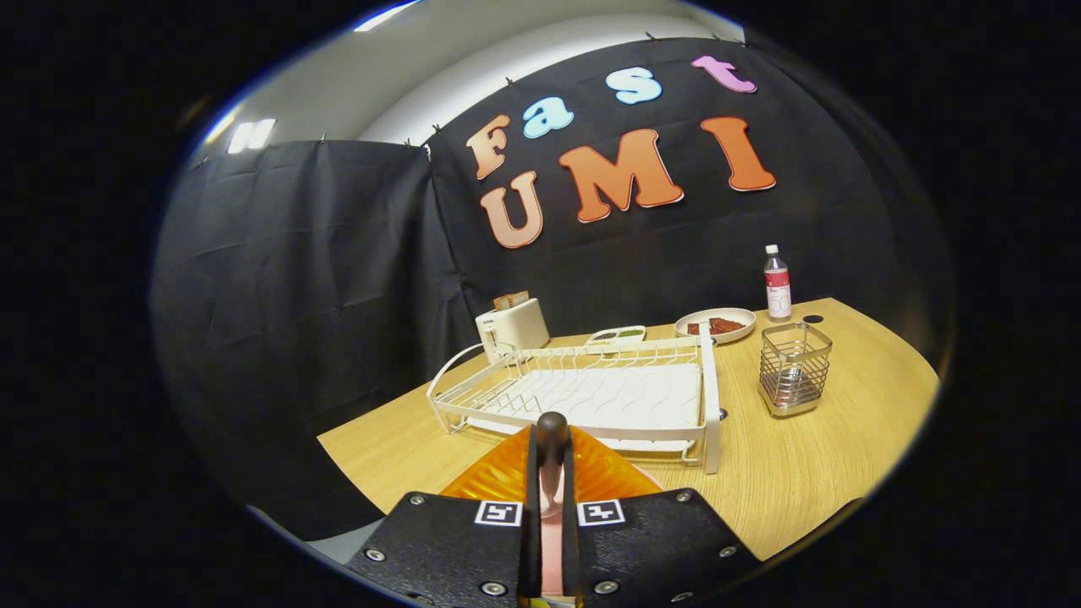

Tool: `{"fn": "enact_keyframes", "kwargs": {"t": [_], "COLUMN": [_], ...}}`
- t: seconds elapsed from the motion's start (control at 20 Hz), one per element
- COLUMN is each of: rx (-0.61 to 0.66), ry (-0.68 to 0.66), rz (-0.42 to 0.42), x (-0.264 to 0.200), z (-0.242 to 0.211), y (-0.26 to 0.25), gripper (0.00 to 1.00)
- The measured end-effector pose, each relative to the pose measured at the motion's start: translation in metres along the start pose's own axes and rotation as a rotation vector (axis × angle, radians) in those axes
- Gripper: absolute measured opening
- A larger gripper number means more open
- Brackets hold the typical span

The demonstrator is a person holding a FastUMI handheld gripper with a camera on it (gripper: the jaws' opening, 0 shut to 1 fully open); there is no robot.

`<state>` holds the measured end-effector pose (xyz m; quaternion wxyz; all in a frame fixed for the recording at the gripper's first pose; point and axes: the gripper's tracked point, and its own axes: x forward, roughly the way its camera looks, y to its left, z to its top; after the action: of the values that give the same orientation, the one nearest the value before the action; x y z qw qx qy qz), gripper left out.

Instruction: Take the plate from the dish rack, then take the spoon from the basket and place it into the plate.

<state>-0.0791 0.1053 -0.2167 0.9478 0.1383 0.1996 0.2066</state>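
Note:
My gripper is shut on the spoon. Its pink handle runs down between the two black fingers and its dark rounded end sticks out just past the fingertips. Directly under and around the fingers lies the orange ribbed plate on the wooden table, in front of the white dish rack. No dishes stand in the rack. The wire basket stands to the right of the rack, and I see nothing in it.
Behind the rack stand a white toaster, a small divided tray and a white plate of reddish food. A bottle stands at the back right. The table's near left edge drops off beside the plate.

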Motion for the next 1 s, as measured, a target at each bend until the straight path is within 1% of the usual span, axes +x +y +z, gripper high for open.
{"fn": "enact_keyframes", "kwargs": {"t": [0.25,0.4,0.6,0.7,0.8,0.85,1.0], "rx": [0.026,-0.007,-0.074,-0.095,-0.11,-0.12,-0.124], "ry": [0.035,0.054,0.12,0.129,0.103,0.089,0.038], "rz": [0.019,0.005,-0.01,-0.011,-0.02,-0.029,-0.061], "x": [-0.01,-0.01,-0.009,-0.01,-0.009,-0.008,-0.011], "z": [-0.013,-0.022,-0.044,-0.047,-0.042,-0.038,-0.02], "y": [-0.014,-0.021,-0.022,-0.022,-0.024,-0.025,-0.03], "gripper": [0.1,0.11,0.14,0.19,0.25,0.32,0.44]}}
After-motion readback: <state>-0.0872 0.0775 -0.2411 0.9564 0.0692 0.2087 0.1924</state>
